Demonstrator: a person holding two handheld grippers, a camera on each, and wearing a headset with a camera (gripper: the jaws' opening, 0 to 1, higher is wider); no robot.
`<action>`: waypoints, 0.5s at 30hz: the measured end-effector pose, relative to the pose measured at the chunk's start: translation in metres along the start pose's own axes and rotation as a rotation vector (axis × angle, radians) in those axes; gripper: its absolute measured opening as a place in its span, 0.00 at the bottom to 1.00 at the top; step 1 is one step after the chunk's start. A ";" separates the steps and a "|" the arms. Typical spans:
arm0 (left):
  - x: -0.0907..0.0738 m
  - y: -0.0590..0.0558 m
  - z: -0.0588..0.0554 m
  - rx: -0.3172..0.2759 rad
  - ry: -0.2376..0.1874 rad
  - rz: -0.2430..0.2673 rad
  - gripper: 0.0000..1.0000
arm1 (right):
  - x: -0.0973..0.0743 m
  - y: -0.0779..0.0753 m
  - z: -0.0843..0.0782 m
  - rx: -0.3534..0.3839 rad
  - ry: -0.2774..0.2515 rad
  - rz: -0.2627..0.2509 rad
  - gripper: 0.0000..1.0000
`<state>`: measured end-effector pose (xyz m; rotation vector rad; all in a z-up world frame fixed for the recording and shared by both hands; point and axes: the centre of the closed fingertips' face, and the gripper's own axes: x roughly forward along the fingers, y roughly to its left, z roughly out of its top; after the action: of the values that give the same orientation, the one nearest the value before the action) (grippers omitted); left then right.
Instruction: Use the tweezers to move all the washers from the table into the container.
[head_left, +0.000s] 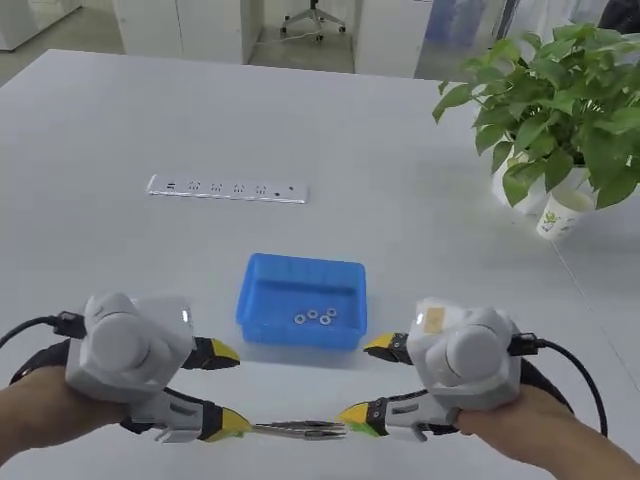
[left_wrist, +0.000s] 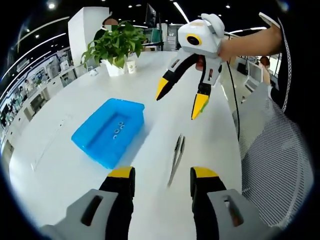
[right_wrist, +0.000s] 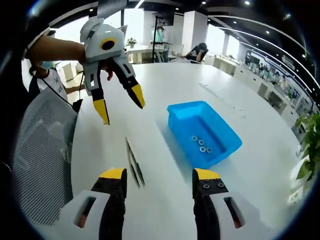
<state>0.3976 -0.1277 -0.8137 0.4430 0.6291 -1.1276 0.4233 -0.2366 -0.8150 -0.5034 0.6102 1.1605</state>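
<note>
Left gripper (head_left: 232, 388) and right gripper (head_left: 362, 381) face each other above the tabletop (head_left: 420, 200), both with jaws spread wide and holding nothing. From the head view I see the tweezers (head_left: 300, 429) between their lower tips. Each gripper view shows me more plainly that they lie flat on the tabletop, clear of the jaws. Four washers (head_left: 318, 317) sit inside the blue container (head_left: 300, 268), just beyond the tweezers. The head view gives me a power strip (head_left: 226, 189) farther back. The left gripper view adds a mesh chair back (left_wrist: 270, 150) at the tabletop's edge.
</note>
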 end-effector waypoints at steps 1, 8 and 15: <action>-0.003 0.001 0.003 -0.012 -0.023 0.013 0.51 | -0.004 -0.001 0.001 0.012 -0.013 -0.010 0.57; -0.019 0.002 0.008 -0.061 -0.094 0.068 0.59 | -0.023 -0.011 -0.001 0.071 -0.067 -0.073 0.68; -0.026 0.003 0.007 -0.098 -0.152 0.116 0.71 | -0.038 -0.016 -0.010 0.134 -0.118 -0.126 0.78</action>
<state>0.3947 -0.1128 -0.7910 0.3031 0.5166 -1.0048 0.4263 -0.2746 -0.7962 -0.3511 0.5422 1.0151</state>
